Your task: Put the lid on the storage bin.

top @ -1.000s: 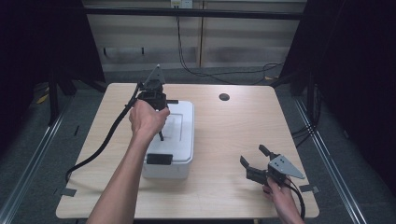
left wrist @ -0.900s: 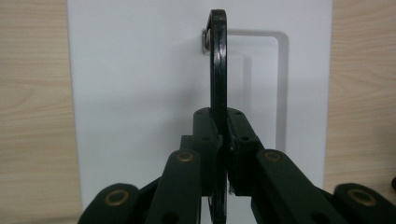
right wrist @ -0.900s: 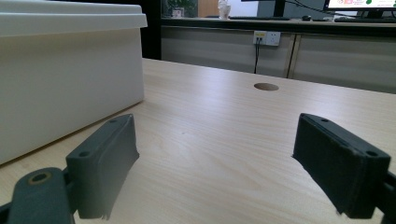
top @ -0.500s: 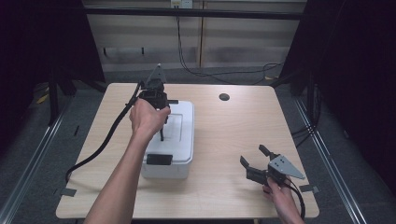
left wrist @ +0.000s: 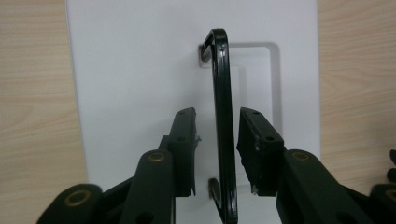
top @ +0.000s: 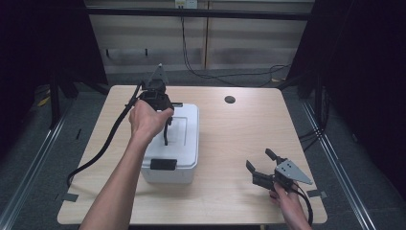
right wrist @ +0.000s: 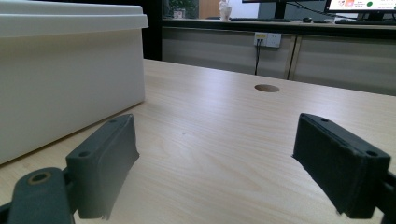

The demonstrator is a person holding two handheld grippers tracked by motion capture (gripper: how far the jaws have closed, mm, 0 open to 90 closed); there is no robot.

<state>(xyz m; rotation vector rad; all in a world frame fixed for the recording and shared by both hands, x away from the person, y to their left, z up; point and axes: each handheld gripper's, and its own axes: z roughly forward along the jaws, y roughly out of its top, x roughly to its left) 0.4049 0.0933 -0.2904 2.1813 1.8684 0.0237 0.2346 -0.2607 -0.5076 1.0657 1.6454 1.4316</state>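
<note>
High view: one white box (top: 179, 143), two grippers (top: 165, 125) (top: 261, 160).

The box (top: 172, 143) stands on the bench (top: 239, 139) toward its left edge; the handle (left wrist: 223, 130) stands upright on its lid (left wrist: 140, 70), the left hand-held gripper (left wrist: 217, 140) above.

The box (top: 172, 143) looks like white plastic, smooth and slightly satin, with a moulded lid (left wrist: 140, 70) that has a faint sheen. Its carrying handle (left wrist: 223, 130) is glossy black, hard and smooth, catching highlights along its edge. The latch (top: 163, 164) on the front is matt black plastic. The table (right wrist: 224, 154) is pale wood-grain laminate, smooth with a soft gloss. The left claw (left wrist: 215, 149) is dull black plastic with brass-coloured rivets; the right claw (right wrist: 215, 163) has matt, slightly rough black pads.
</note>
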